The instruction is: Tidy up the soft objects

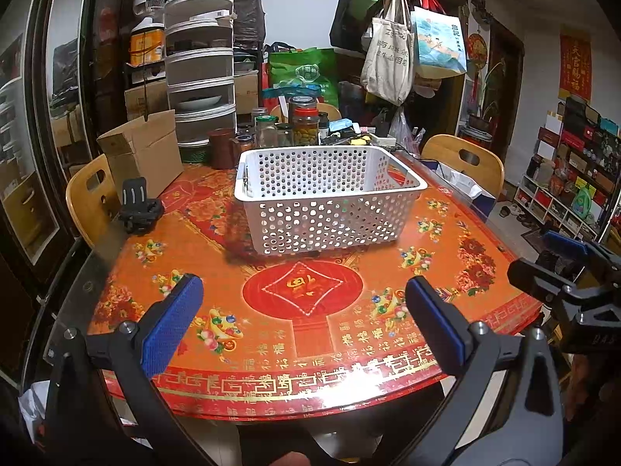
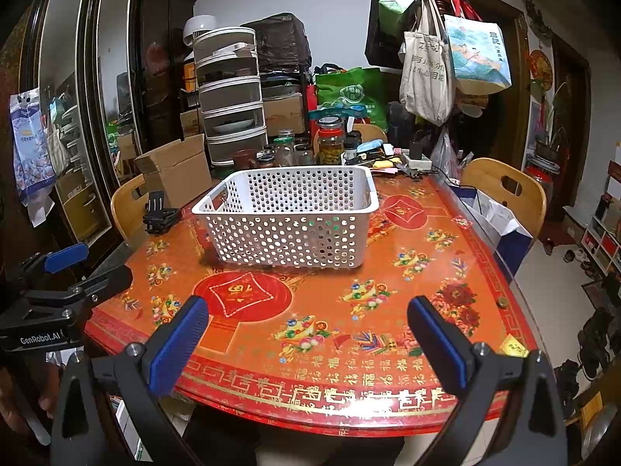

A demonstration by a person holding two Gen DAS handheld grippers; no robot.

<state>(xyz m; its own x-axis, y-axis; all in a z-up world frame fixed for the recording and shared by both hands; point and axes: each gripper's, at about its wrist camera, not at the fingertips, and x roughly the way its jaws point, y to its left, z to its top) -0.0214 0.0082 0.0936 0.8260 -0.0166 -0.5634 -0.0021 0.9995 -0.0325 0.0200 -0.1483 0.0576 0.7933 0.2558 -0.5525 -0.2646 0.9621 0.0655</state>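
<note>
The table (image 1: 388,272) is carrying the white basket (image 1: 330,198) mid-top, empty, no soft things are showing anywhere, and the left gripper (image 1: 304,310) and right gripper (image 2: 306,330) are hovering wide apart, empty, risking nudging the light basket.

The table (image 1: 388,256) has a glossy, smooth red-and-orange printed top that mirrors the room light along its near edge. On it stands a white perforated plastic basket (image 1: 326,198), matt. The left gripper (image 1: 304,326) has matt black plastic arms, ribbed blue pads (image 1: 170,322) and bright metal bolts
</note>
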